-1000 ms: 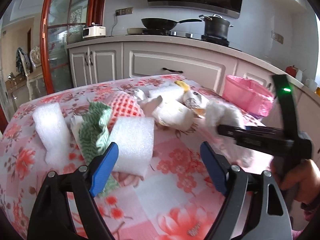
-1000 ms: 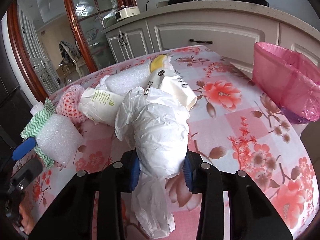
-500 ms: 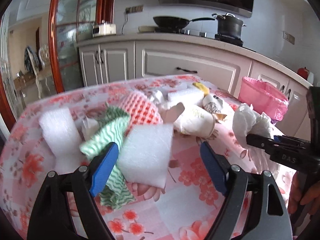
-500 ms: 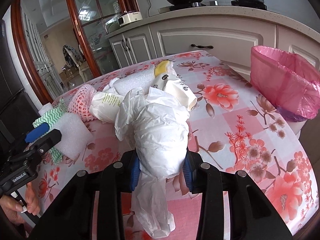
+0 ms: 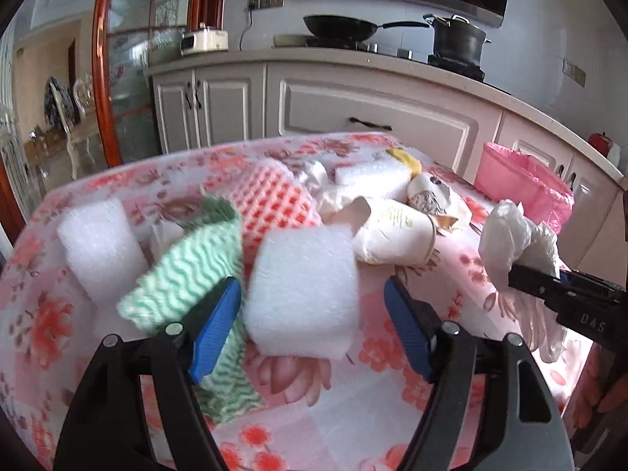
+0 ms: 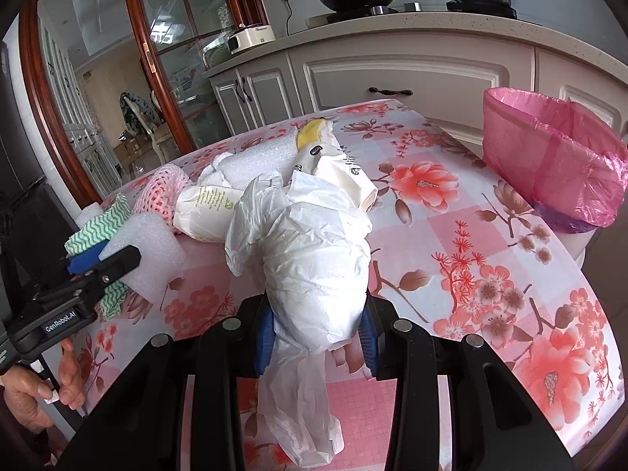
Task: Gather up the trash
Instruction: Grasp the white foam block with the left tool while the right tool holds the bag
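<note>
Bin (image 6: 549, 165) (pink liner) beside table; right claw (image 6: 316, 333) clamps white bag (image 6: 310, 251), left claw (image 5: 310, 329) closing around foam block (image 5: 302, 286).

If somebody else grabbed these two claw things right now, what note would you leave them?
Right gripper: shut on a crumpled white plastic bag, held above the table.
Left gripper: jaws closing around a white foam block, not gripping yet.
Pink-lined bin: at the table's far right corner; nothing seen inside.
Left: bin the bag, then foam, green cloth, paper cups.
</note>
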A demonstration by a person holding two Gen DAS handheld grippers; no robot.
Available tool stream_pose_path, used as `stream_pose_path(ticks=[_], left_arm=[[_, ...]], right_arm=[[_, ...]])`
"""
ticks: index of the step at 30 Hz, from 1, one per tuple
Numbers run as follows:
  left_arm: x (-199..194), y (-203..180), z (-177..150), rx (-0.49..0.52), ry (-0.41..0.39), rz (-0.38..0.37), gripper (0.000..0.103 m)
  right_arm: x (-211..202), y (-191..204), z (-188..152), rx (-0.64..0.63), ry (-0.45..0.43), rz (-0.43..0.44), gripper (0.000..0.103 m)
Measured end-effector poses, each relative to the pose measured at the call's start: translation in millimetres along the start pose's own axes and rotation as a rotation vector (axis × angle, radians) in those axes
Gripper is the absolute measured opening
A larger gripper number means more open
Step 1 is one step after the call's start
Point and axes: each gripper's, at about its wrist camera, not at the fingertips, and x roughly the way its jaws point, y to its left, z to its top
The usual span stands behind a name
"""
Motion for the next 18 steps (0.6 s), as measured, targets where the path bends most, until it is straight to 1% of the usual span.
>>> stream_pose_path(ticks=[1, 2, 3, 6, 13, 18], left_arm=[[1, -1, 0, 0.002, 0.002, -0.007, 0.060], [1, -1, 0, 0.004, 0.000, -0.011, 0.054], [0, -2, 0, 0.006, 0.000, -0.018, 0.052], [-5, -1, -1, -0.009, -0.019, -0.033, 0.052], [-24, -8, -4, 0.006, -0.058, -0.015, 0.052], [-43, -25, -6, 0.056, -0.114, 0.008, 0.052]], right_arm=[[-1, 0, 0, -0.002, -0.002, -0.001, 0.036], [-1, 0, 0, -0.004, -0.003, -0.001, 0.036], [-2, 0, 0, -0.006, -0.004, 0.000, 0.036], [-5, 2, -2, -0.014, -0.010, 0.001, 0.036], [-15, 6, -6, -0.027, -0.029, 0.003, 0.036], [-28, 13, -5, -0.044, -0.074, 0.001, 0.036]])
